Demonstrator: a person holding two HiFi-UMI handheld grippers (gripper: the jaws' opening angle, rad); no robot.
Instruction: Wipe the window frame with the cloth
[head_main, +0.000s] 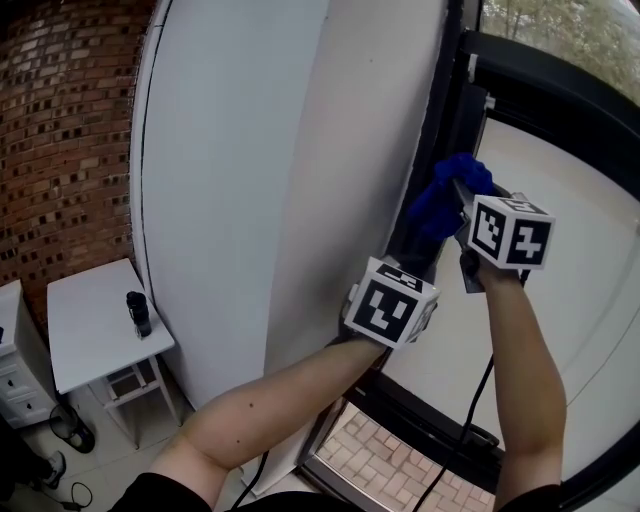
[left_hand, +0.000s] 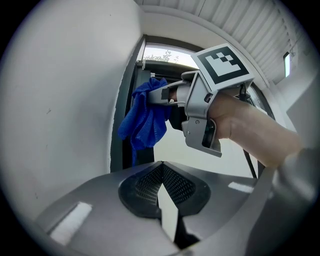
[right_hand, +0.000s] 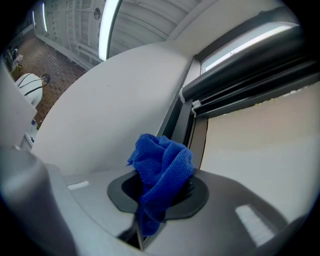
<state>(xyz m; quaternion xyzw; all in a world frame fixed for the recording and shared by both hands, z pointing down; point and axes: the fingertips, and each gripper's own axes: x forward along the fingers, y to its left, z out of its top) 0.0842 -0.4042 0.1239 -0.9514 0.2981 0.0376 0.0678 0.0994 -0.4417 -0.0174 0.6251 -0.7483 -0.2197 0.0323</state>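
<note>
Side table head-view only; right hand-held gripper clamps cloth.

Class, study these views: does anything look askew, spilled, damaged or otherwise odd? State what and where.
Nothing stands out. The blue cloth is bunched in the jaws of the right gripper at the dark window frame, and the left gripper is shut on nothing.

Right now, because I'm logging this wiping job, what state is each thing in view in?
blue cloth: bunched, clamped in the right gripper, held up beside the frame.
right gripper: shut on the blue cloth.
left gripper: jaws together, nothing between them.
window frame: dark, upright; whether the cloth touches it cannot be told.
black object: standing upright on the white side table.
</note>
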